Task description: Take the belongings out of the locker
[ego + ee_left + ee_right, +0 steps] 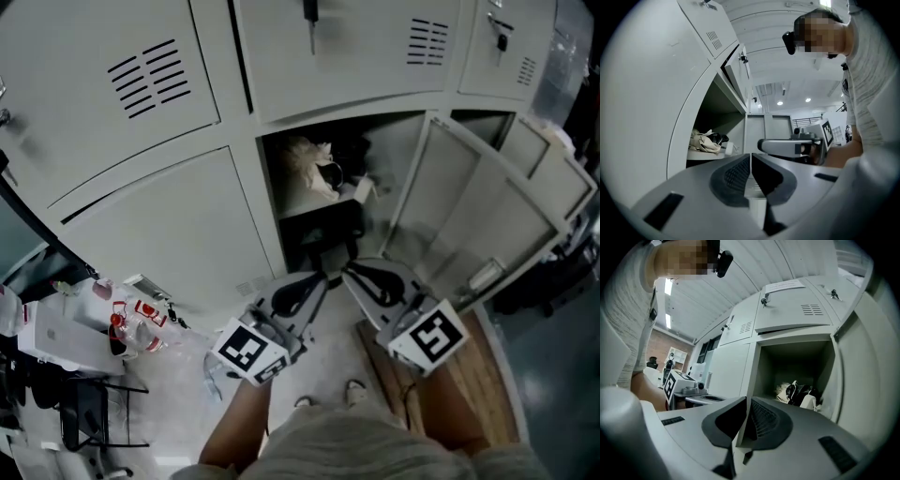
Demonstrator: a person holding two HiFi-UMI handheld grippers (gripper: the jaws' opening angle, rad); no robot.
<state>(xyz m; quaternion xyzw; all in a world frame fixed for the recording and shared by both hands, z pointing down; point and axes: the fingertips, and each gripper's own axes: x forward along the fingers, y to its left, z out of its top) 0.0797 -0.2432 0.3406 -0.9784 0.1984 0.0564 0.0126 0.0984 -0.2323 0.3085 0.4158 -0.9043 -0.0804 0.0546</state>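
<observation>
Item 1, far to the left of both jaw pairs: clear bottles with red labels (129, 321) on the floor, beside a white box (54, 335).

Item 2: left gripper (324, 276), held low before the locker (394, 164). Its jaws are clenched pad to pad, with nothing between them. The tips point towards the open compartment.

Item 3, the belongings, all lying on the shelf (319, 208) inside the compartment, beyond and above both sets of tips and untouched by either:
- beige cloth bag (305, 161), crumpled, leftmost on the shelf;
- black item (349, 155), touching the bag on its right; its kind cannot be told;
- small white item (362, 190), at the shelf's front edge, just right of the black one.

In the left gripper view the three lie left of the closed tips and farther off. In the right gripper view they lie right of the tips and deeper in. The space under the shelf, straight ahead of the tips, is dark.

Item 4: right gripper (346, 271), just beside the left one, tips near each other. Its jaws are likewise pressed together and empty.

Item 5, right of the right jaws: the locker's door (469, 216), swung wide open.

Item 6, behind and right of the right gripper: a wooden board (480, 375) on the floor. The person's shoes (354, 392) stand beside it, directly behind both grippers.
</observation>
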